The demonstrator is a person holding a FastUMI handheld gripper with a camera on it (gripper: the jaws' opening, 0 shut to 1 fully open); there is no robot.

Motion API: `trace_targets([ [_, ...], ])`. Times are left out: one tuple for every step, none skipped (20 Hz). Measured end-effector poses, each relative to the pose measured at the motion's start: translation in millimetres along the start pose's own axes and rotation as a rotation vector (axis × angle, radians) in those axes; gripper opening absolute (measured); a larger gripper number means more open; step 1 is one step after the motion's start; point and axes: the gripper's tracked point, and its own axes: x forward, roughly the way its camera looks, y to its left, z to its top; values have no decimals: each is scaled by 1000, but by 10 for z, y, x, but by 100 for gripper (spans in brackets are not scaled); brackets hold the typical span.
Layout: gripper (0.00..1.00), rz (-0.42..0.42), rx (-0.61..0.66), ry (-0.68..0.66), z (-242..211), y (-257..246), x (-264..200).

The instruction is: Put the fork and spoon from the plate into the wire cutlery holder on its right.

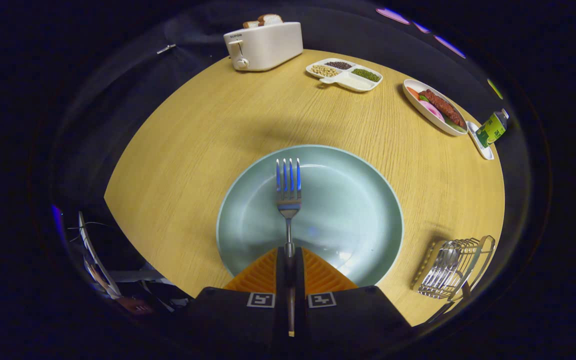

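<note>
A round bench [193,140] of pale wood grain stands against a dark cloth wall [348,35]. Light falls from above, casting a soft shadow across the bench's middle. Below its near left edge, a dim floor area [118,280] holds tangled cables and indistinct clutter.

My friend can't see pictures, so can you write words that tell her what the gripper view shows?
The gripper is shut on a fork, holding it by the handle with its tines pointing forward above a pale green plate on a round wooden table. A wire cutlery holder stands to the plate's right; a toaster and food dishes sit beyond.
</note>
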Motion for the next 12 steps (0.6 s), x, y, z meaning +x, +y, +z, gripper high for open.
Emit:
trace_targets([
  [9, 12, -10, -19, 22, -37, -132],
  [9, 23, -13, -32, 37, -57, -232],
  [9, 37, -16, -45, 49, -89, -361],
  [9, 51, -23, -61, 62, -127, -513],
  [9, 60, -30, -76, 68, -177, -673],
  [9, 68, -39, -89, 69, -233, -839],
  [9, 75, -48, -99, 65, -298, -1004],
  [9, 80, -59, -109, 52, -381, -1195],
  [9, 86, -69, -112, 27, -460, -1359],
  [9, 89, -77, -112, -2, -559, -1510],
  [9, 89, -84, -99, -53, -680, -1640],
  [9, 82, -89, -82, -112, -817, -1754],
])
